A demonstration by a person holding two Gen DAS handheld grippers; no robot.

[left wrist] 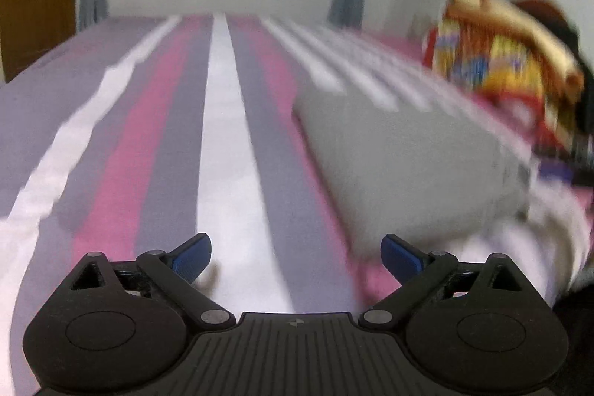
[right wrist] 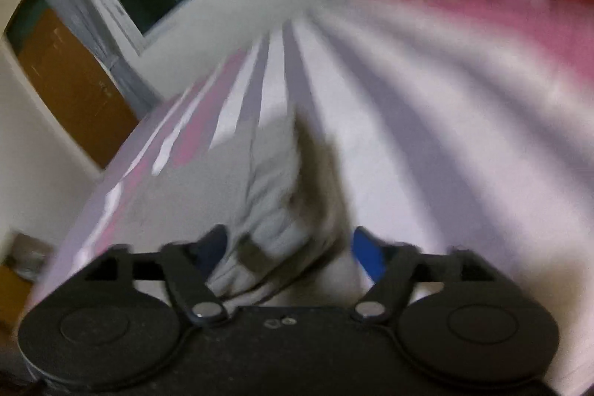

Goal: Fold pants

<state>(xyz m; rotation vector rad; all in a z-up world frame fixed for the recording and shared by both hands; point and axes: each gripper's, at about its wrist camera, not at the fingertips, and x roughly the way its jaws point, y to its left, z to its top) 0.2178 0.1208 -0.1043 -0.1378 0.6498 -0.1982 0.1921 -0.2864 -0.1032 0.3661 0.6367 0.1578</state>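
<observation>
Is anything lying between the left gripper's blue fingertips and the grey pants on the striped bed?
Nothing: in the left wrist view, only bare pink, grey and white striped bedsheet separates the open left gripper from the grey fabric pants.

Your left hand-held gripper (left wrist: 296, 257) is matte black, with a ribbed centre plate, two round side housings, triangular cut-outs, silver pivot pins on the linkage arms, and blue ridged fingertip pads (left wrist: 191, 257). Your right hand-held gripper (right wrist: 289, 253) looks built the same, though blur softens it; two small screws seem to sit mid-body.
</observation>
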